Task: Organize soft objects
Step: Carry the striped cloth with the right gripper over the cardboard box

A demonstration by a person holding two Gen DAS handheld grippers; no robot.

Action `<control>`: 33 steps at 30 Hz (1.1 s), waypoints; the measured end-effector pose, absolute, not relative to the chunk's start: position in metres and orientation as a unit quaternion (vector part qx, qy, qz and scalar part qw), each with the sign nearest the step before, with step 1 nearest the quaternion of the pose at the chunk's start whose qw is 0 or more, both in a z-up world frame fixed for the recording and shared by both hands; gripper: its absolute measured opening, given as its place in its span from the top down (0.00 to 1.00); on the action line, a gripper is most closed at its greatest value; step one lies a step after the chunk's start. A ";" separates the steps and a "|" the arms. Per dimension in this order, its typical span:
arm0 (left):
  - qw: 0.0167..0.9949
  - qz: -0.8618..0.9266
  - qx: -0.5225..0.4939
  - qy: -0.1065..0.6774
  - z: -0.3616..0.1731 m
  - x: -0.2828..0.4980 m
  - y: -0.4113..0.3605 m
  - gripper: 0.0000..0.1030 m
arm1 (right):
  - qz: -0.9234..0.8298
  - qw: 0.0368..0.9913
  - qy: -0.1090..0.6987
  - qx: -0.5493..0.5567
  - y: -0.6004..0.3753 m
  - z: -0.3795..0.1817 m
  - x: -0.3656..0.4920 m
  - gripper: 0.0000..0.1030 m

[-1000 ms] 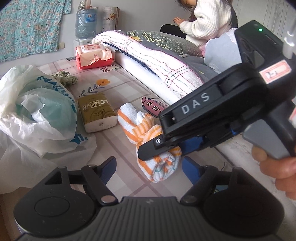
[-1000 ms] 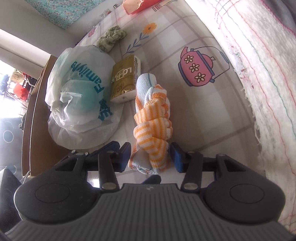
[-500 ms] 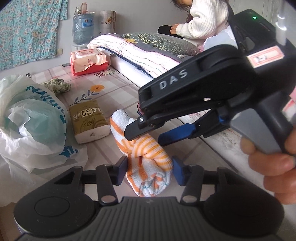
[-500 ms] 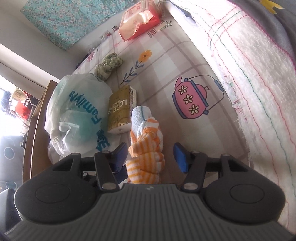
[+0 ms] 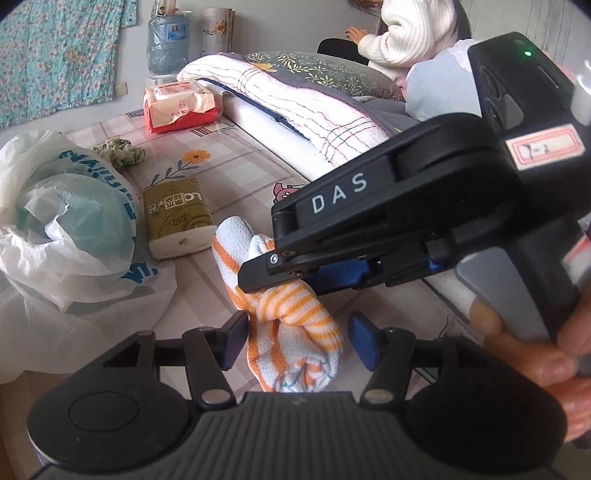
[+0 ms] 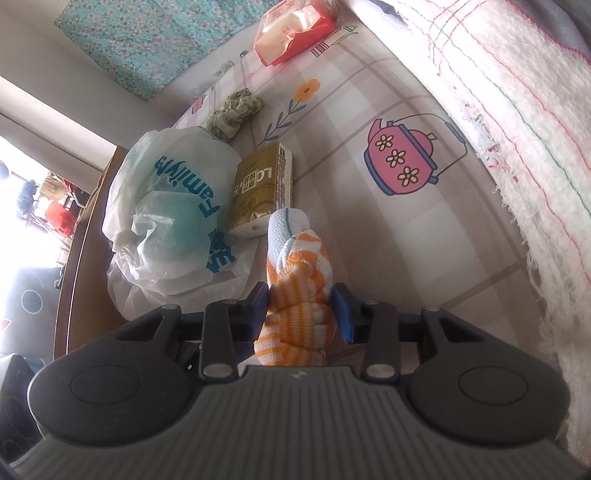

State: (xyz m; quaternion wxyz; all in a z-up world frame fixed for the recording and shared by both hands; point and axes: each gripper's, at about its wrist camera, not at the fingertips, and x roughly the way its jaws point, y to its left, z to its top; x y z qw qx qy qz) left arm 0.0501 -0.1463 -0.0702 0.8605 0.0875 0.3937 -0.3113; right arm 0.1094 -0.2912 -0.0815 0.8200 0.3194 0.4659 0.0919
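The right gripper [image 6: 300,309] is closing on the knotted orange-striped towel [image 6: 297,295], pads pressing it; the left gripper [image 5: 297,341] is opening, straddling the towel's near end without a firm grip

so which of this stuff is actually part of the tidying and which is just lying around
In the job:
- orange striped towel, twisted up
- right gripper, closing on the towel
- left gripper, opening, the towel's end between its fingers

Lying about:
- gold tissue pack
- white plastic bag
- green scrunchie
- red wipes pack
- white blanket
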 end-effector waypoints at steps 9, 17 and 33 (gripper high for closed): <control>0.867 -0.297 0.083 0.391 -0.079 0.053 -0.146 0.46 | 0.093 0.825 0.469 0.301 -0.284 -0.080 0.112 0.64; 0.869 -0.298 0.072 0.388 -0.076 0.046 -0.138 0.54 | 0.088 0.840 0.468 0.258 -0.270 -0.073 0.113 0.63; 0.875 -0.304 0.067 0.370 -0.062 0.035 -0.133 0.55 | 0.090 0.848 0.456 0.255 -0.271 -0.057 0.103 0.64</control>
